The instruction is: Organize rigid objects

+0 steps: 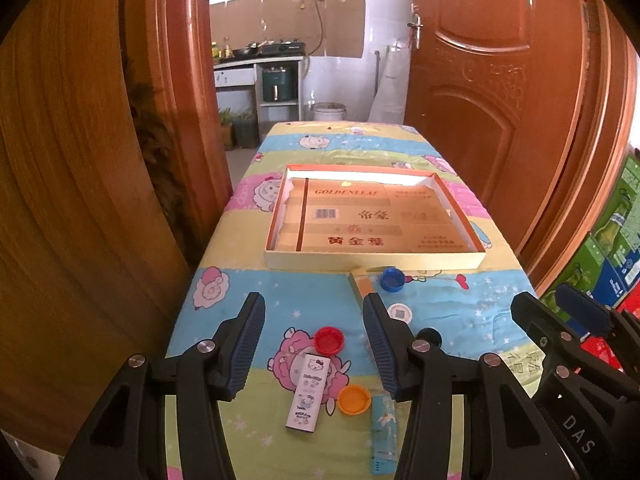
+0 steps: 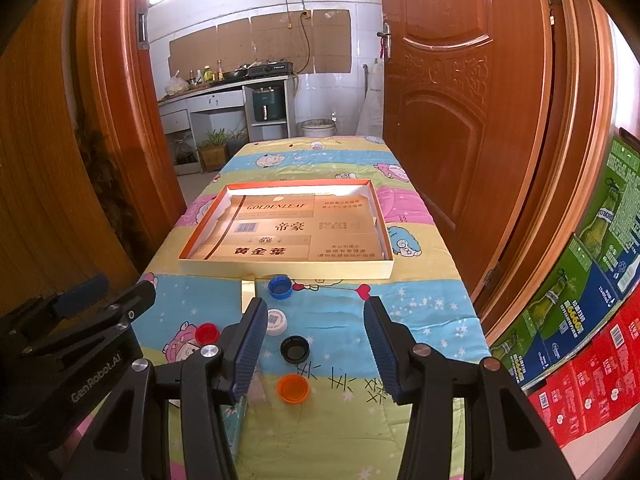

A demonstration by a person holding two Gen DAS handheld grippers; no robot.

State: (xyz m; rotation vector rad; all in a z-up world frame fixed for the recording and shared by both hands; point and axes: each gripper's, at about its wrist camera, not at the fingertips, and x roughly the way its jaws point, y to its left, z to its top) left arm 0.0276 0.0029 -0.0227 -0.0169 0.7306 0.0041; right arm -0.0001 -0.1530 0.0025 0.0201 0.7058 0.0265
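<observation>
A shallow cardboard tray (image 1: 376,261) (image 2: 288,270) with gold printed sheets lining it lies mid-table. In front of it are a blue cap (image 1: 393,278) (image 2: 280,286), a small gold box (image 1: 361,285) (image 2: 248,291), a white QR cap (image 1: 400,312) (image 2: 277,322), a black cap (image 2: 295,348), a red cap (image 1: 329,340) (image 2: 208,333), an orange cap (image 1: 353,399) (image 2: 294,388), a white Hello Kitty box (image 1: 307,390) and a blue strip pack (image 1: 382,436). My left gripper (image 1: 313,305) (image 2: 108,294) hangs open above the red cap. My right gripper (image 2: 315,308) (image 1: 558,305) is open over the black cap.
The narrow table wears a cartoon-sheep cloth (image 1: 240,308) (image 2: 420,312). Wooden doors and frames stand close on both sides (image 1: 480,100). Stacked beer cartons (image 2: 580,280) sit low on the right. A kitchen shows through the doorway beyond the far table end.
</observation>
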